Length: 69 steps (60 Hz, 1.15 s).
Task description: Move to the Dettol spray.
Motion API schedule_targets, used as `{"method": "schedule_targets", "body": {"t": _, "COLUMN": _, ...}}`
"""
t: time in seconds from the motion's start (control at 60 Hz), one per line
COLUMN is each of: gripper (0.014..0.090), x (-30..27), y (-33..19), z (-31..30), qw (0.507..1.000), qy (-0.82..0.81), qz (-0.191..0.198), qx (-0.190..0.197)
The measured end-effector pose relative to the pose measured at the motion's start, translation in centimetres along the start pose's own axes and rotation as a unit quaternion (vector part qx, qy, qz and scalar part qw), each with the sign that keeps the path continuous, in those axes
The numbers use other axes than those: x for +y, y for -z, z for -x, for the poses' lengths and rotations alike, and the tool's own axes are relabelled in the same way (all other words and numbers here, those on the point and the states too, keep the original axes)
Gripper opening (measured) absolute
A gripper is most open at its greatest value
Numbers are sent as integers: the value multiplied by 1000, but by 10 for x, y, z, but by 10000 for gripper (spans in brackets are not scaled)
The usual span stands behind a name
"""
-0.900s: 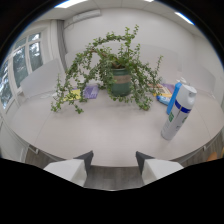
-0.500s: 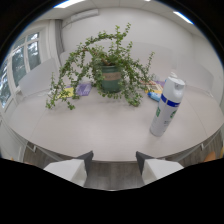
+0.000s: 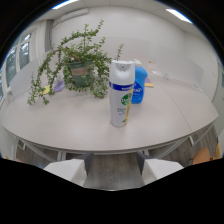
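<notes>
Gripper [image 3: 111, 170] open, fingers spread and holding nothing. Spray [image 3: 121, 94] upright on table [image 3: 60, 130], at 12 o'clock beyond the fingers, well apart from them, centred on the gap (judged an alignment for a straight approach). Blue bottle [image 3: 139, 84] just behind spray at 1 o'clock; plant [image 3: 80, 67] at 11 o'clock. Approach judged unfinished.

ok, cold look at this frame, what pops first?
The white Dettol spray stands upright on the table, dead ahead beyond the open tongs. A blue bottle stands just behind it, and a trailing potted plant sits further back beside them.
</notes>
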Motion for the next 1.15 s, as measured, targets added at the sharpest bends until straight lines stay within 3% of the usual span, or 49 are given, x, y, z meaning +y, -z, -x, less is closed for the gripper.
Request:
{"method": "schedule_targets", "body": {"t": 0.733, "gripper": 846, "x": -29, "y": -86, "z": -17, "qw": 999, "qy": 12, "qz": -25, "qx": -24}}
{"method": "schedule_targets", "body": {"t": 1.15, "gripper": 845, "x": -33, "y": -92, "z": -17, "qw": 999, "qy": 9, "qz": -27, "qx": -25}}
